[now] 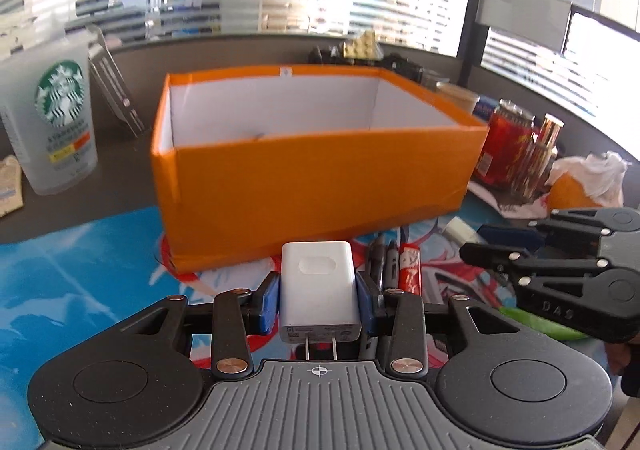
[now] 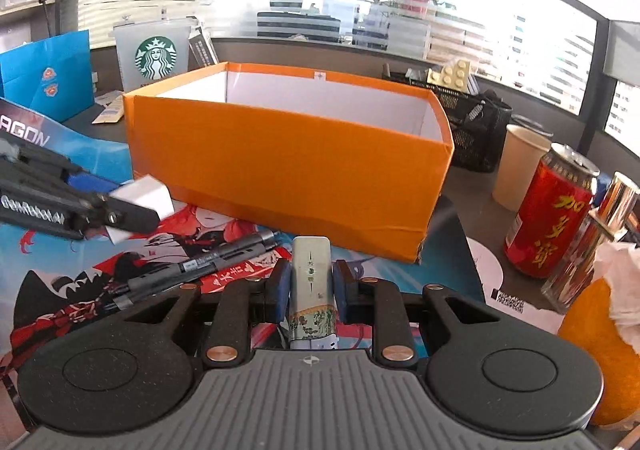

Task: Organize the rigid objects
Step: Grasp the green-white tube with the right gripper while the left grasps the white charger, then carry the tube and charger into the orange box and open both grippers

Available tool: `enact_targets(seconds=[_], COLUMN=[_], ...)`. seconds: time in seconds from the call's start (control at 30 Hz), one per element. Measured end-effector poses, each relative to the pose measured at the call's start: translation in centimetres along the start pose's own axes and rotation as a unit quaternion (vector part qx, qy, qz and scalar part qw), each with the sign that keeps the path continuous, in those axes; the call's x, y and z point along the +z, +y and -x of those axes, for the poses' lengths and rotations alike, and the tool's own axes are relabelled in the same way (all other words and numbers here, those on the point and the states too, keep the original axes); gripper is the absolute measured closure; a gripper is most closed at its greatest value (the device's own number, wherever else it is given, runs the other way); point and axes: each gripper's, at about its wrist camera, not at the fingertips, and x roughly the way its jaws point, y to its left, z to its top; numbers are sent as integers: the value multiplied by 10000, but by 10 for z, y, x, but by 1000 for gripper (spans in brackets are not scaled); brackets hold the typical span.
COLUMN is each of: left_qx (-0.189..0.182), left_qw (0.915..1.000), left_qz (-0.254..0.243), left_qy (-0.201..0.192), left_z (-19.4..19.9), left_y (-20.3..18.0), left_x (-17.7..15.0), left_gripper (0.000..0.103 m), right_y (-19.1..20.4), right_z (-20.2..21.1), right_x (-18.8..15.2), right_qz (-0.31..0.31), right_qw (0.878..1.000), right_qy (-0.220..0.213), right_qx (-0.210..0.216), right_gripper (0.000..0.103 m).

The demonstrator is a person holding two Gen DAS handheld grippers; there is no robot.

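An open orange box [image 1: 312, 185] with a white inside stands on the printed desk mat, just beyond both grippers; it also shows in the right wrist view [image 2: 280, 165]. My left gripper [image 1: 318, 290] is shut on a white plug charger [image 1: 318, 286], prongs toward the camera, held in front of the box. The charger also shows in the right wrist view [image 2: 142, 197]. My right gripper [image 2: 310, 286] is shut on a small patterned lighter [image 2: 311, 290], held in front of the box's near right corner. The right gripper also shows in the left wrist view [image 1: 496, 250].
Black pens [image 2: 200, 266] and a red packet [image 1: 410, 266] lie on the mat before the box. A Starbucks cup [image 1: 52, 117] stands left. A red can [image 2: 548, 213], a paper cup [image 2: 520, 165], a mesh organizer [image 2: 472, 129] and an orange [image 2: 600, 346] crowd the right.
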Motion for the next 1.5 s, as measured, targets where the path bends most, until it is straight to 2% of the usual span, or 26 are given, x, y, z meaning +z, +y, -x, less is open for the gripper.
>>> enact_targets(seconds=[0.43, 0.83, 1.5], left_qx=[-29, 93, 182], left_qw=[9985, 9958, 9916], left_qz=[-108, -228, -288], left_qy=[-534, -880, -1252], left_z=[44, 61, 54], left_y=[2, 6, 22], left_x=[18, 41, 97], left_gripper=[66, 66, 66], right_y=[21, 29, 13], right_z=[27, 37, 16], right_x=[23, 56, 119], right_qz=[267, 377, 306], right_qw=[9990, 9965, 9939], right_qy=[-358, -742, -1040], right_qx=[-62, -91, -189], right_gripper=[82, 82, 82])
